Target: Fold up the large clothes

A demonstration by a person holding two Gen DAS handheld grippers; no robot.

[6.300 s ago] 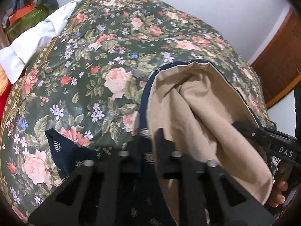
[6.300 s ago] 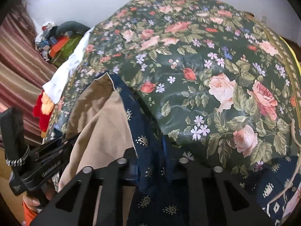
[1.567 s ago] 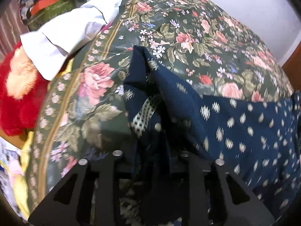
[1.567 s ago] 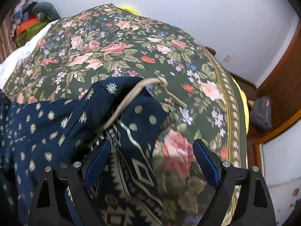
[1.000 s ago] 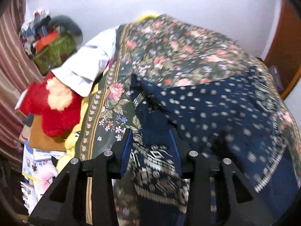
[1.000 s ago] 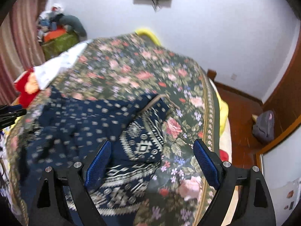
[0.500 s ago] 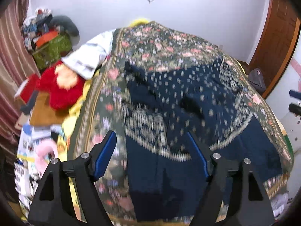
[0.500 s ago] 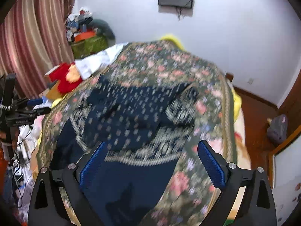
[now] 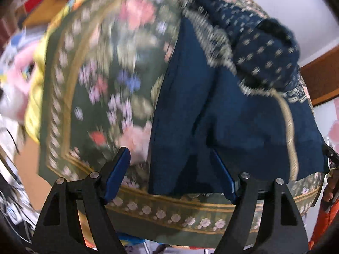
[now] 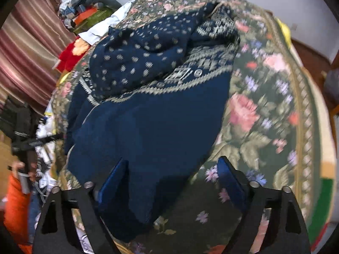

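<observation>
1. Garment (image 10: 152, 114) spread on bedspread (image 10: 264, 110), upper part folded back over lower.
2. Left gripper (image 9: 171, 175) at hem's near-left corner, right gripper (image 10: 175, 182) at near-right corner.
3. Pillow (image 10: 106, 26) behind garment, far left.

In the right wrist view, bare floral bedspread (image 10: 264, 110) lies open from 1 to 4 o'clock. The navy garment (image 10: 152, 127) covers the bed from 9 to 12, bunched thick at 11. A heap of clutter (image 10: 84, 6) crowds the far corner at 10 o'clock.
</observation>
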